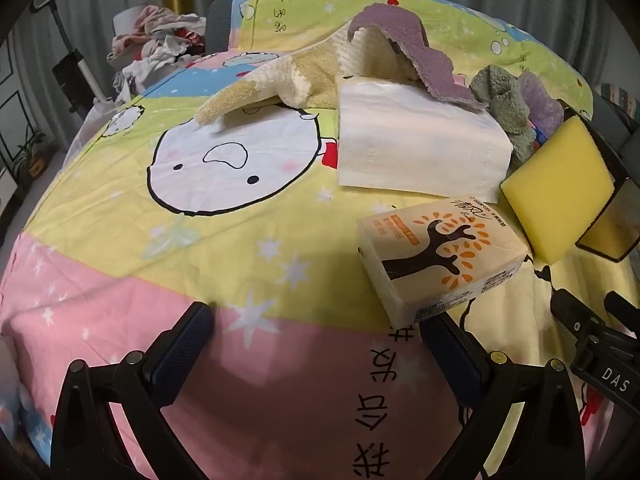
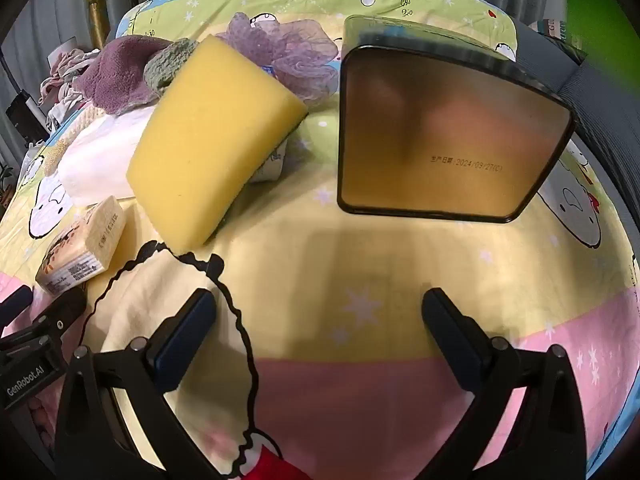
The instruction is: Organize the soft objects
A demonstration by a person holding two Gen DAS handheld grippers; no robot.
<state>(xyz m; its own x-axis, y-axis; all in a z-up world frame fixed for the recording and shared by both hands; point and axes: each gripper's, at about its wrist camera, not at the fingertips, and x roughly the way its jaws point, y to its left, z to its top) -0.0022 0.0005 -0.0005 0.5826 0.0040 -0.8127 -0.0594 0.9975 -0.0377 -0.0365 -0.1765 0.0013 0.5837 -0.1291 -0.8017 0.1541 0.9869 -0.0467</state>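
holding both claws released over the bedsheet (image 1: pixel 120 280), we have the left gripper (image 1: pixel 316 344) and right gripper (image 2: pixel 320 332) grasping nothing. tissue pack (image 1: pixel 440 256) lies just past our left fingers, yellow sponge (image 2: pixel 212 140) leans beside the tin (image 2: pixel 448 136), white tissues (image 1: pixel 416 140) and towels (image 1: pixel 400 40) farther back.

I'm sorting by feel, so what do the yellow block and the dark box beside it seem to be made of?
Yellow block: likely foam sponge, matte with a fine porous surface. Dark box: probably metal tin, smooth and glossy with blurred reflections and a printed date.
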